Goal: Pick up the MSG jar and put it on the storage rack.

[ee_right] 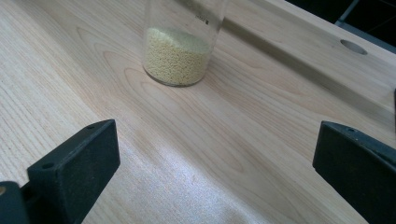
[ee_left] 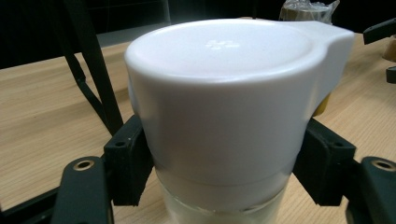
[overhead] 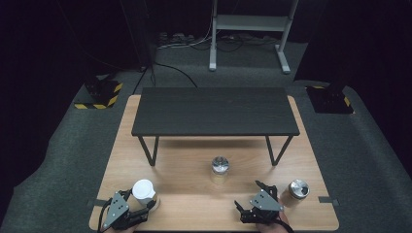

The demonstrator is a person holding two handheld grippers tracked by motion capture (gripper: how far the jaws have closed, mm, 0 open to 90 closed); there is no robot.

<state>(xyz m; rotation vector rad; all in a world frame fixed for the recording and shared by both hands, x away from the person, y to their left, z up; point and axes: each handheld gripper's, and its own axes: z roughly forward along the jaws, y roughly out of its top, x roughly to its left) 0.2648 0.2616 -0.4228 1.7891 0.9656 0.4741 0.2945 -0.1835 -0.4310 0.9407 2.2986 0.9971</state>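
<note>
My left gripper (ee_left: pixel 219 172) clamps the white-capped jar (ee_left: pixel 224 112), so I squeeze evenly while my right gripper (ee_right: pixel 215 172) waits wide open, empty.

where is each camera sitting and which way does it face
High view: above the person's side, facing forward and down on the wooden table; left gripper and right gripper show.
Left gripper view: on the left gripper, looking along its jaws, closed on the white-lidded jar.
Right gripper view: on the right gripper, looking between open jaws at the jar of yellow grains.
Shared: the grain jar also stands mid-table in the high view.
</note>
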